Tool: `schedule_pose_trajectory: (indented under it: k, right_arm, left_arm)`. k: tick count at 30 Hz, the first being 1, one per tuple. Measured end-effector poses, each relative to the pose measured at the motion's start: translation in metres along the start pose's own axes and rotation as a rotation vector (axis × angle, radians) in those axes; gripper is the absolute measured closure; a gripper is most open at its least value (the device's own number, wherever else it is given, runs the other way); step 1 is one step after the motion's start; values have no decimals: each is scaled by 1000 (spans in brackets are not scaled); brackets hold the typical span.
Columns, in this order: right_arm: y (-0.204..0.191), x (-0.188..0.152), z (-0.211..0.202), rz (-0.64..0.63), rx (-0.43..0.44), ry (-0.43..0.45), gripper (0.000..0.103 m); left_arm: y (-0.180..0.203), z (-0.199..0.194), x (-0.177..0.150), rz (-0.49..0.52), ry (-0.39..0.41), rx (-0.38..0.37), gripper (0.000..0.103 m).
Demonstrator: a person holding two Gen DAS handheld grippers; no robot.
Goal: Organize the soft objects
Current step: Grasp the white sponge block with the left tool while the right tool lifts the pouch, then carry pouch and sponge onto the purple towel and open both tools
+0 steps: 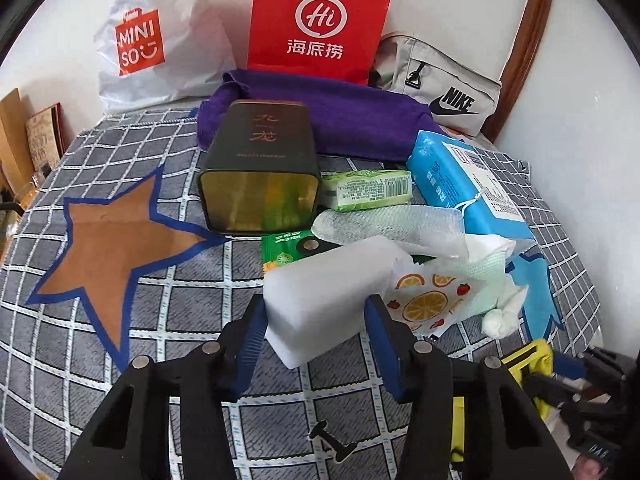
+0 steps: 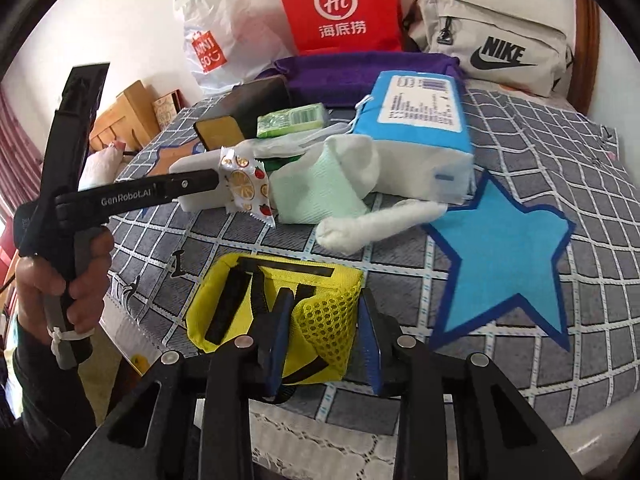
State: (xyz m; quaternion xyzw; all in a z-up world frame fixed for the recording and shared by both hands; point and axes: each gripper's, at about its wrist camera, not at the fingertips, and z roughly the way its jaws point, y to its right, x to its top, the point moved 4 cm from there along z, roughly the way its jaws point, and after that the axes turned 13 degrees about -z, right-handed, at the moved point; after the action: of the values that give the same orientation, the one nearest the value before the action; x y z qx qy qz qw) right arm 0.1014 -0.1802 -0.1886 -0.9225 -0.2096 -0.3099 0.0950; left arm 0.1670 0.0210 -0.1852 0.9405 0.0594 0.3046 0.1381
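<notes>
Left gripper (image 1: 316, 312): jaws clenched on the white foam block (image 1: 320, 280), one blue pad against each side face, at the lower centre of the left wrist view. The block rests on the checked cloth (image 1: 120, 360), its far end touching the fruit-print packet (image 1: 428, 300) and the pale green cloth (image 1: 484, 276).

Right gripper (image 2: 324, 320): jaws closed on the mesh corner of the yellow pouch (image 2: 276, 308), at the lower centre of the right wrist view. The left pad presses the fabric; contact at the right pad is probable but not clear. The pouch mouth faces the pile.

Other items: blue tissue pack (image 2: 420, 120) at upper centre right, white sock (image 2: 372, 224) just below it, green packet (image 1: 368, 190) beside the dark tin (image 1: 256, 168), purple towel (image 1: 344, 120) behind them.

Assessment: the step in hand appears to be lifting the block clear for stowing, possibly into the pouch.

Recommendations:
- Keep the squeeze light; foam deforms and may spring out of the pads
- Lift straight up before moving across, so the fruit-print packet is not dragged along
- Hold the pouch by its rim, mouth kept open and steady
- Enter the block narrow end first

Risk: a grip on mesh alone may let the opening collapse
</notes>
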Motion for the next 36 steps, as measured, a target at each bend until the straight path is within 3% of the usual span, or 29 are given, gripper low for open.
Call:
schedule_pose_trajectory:
  k: [8,19,36]
  right_arm:
    - [21,-4,-12,16,-72,8,73]
    - [38,3,-33,73,-90,36,73]
    - [77,69,-56,102,-142,121,74]
  left_arm:
    - [-22,-22,2,-64,23,1,61]
    - [-35,-42,-3,-131,32,53,62]
    - [-25,-66,63,-177,97,72,62]
